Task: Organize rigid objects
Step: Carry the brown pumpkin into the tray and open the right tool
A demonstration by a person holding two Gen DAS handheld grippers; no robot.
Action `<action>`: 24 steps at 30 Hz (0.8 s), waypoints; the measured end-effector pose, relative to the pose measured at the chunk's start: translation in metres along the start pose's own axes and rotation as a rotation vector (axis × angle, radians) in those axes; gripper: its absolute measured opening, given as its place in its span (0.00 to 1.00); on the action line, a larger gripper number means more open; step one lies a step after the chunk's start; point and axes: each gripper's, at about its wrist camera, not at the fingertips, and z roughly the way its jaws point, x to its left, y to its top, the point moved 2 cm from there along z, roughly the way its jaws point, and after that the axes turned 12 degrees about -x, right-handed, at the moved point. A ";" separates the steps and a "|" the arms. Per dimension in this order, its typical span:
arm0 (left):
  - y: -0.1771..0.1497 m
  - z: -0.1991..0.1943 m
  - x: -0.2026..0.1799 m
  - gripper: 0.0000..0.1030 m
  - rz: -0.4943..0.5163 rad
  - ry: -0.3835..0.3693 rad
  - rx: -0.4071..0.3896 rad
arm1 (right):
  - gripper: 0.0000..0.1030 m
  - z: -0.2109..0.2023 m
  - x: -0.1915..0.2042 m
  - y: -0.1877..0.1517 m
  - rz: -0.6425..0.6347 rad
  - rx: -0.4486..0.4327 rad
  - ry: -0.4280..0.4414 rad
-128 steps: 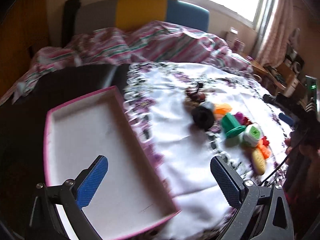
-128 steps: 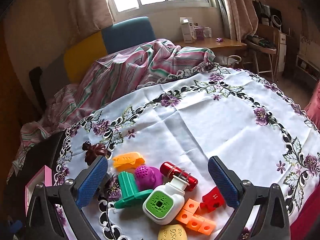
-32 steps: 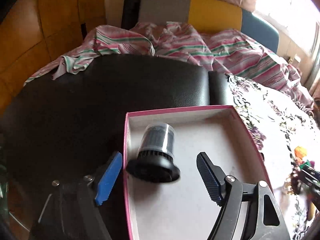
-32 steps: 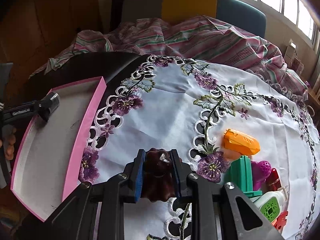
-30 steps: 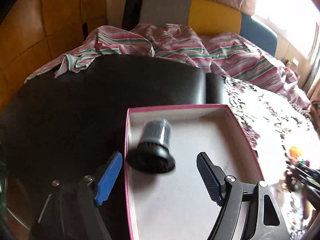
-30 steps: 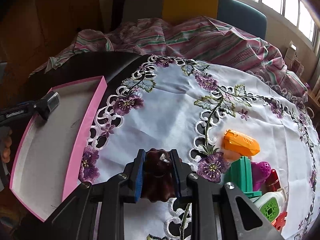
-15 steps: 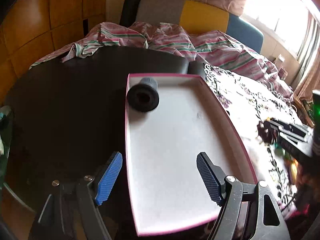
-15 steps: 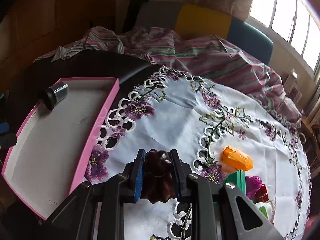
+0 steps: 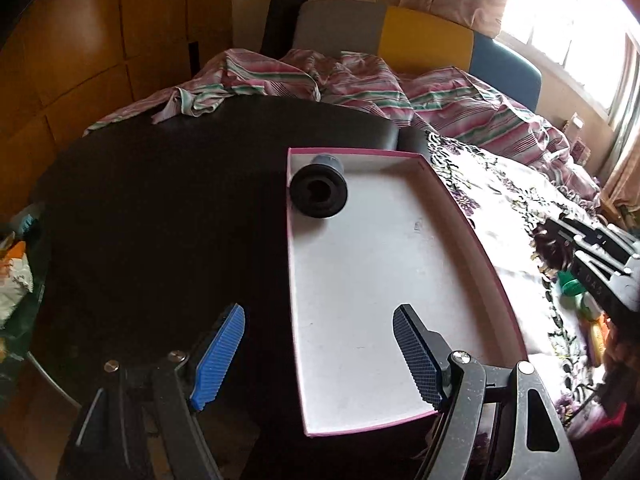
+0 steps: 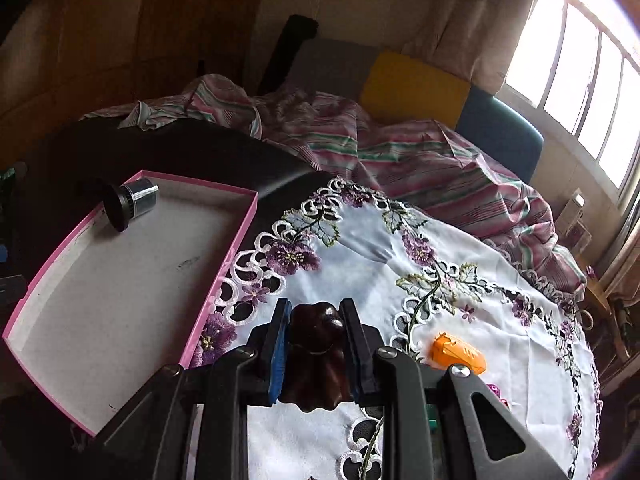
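A pink-rimmed white tray (image 9: pixel 460 216) (image 10: pixel 236 240) lies on the dark tabletop. In its far left corner a black cylinder with a wide flange (image 9: pixel 319 192) (image 10: pixel 130 202) lies on its side. My left gripper (image 9: pixel 320 354) hangs open over the tray's near left edge, nothing between its blue pads. My right gripper (image 10: pixel 316 354) is shut on a dark brown glossy figurine (image 10: pixel 316 356), held above the embroidered white cloth just right of the tray. In the left wrist view the right gripper (image 9: pixel 560 246) shows at the right edge with the brown figurine (image 9: pixel 550 244).
An orange toy (image 10: pixel 458 352) lies on the flowered cloth (image 10: pixel 360 248), with green and other small toys (image 9: pixel 572 282) near the right gripper. A striped pink sheet (image 9: pixel 360 76) covers the seat behind. Dark tabletop (image 9: pixel 160 220) spreads left of the tray.
The left gripper drew back from the black cylinder, which now rests in the tray's far corner. The right gripper rose and rolled with the brown figurine, nearer the tray.
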 end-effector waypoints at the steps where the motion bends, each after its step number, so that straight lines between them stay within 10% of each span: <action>1: 0.000 -0.001 0.002 0.75 -0.002 0.008 0.000 | 0.23 -0.002 0.002 0.002 -0.010 -0.014 -0.002; 24: -0.001 -0.017 0.035 0.75 -0.052 0.099 -0.036 | 0.23 -0.019 0.072 0.043 -0.126 -0.154 0.054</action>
